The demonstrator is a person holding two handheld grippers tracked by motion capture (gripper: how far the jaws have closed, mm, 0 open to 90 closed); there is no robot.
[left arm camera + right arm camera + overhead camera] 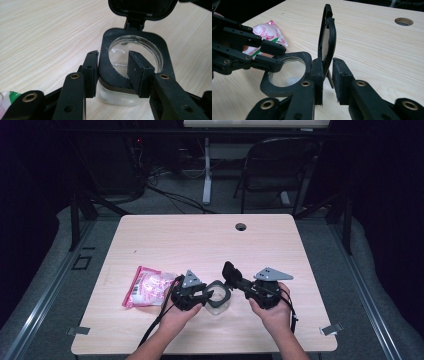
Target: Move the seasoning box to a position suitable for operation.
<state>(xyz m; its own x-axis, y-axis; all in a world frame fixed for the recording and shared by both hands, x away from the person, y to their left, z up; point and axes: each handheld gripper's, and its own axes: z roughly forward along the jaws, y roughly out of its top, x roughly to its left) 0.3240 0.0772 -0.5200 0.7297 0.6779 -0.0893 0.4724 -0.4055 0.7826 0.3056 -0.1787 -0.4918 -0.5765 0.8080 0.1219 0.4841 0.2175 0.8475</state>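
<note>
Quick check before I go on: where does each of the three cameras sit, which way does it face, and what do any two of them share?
High view: above the person's side, looking forward and down on the table; both forearms enter from below, with the left gripper and right gripper.
Left gripper view: rides that gripper, looking along its jaws, which straddle the clear container's black rim.
Right gripper view: looks along its jaws, either side of the upright hinged lid.
Shared: the container, lid and pink packet appear in all three.

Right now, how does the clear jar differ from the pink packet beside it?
The clear jar stands upright with its black flip lid open, gripped at the rim by the left gripper; the pink packet lies flat, untouched. The jar is rigid and see-through, the packet soft and printed. Both rest on the table.
</note>
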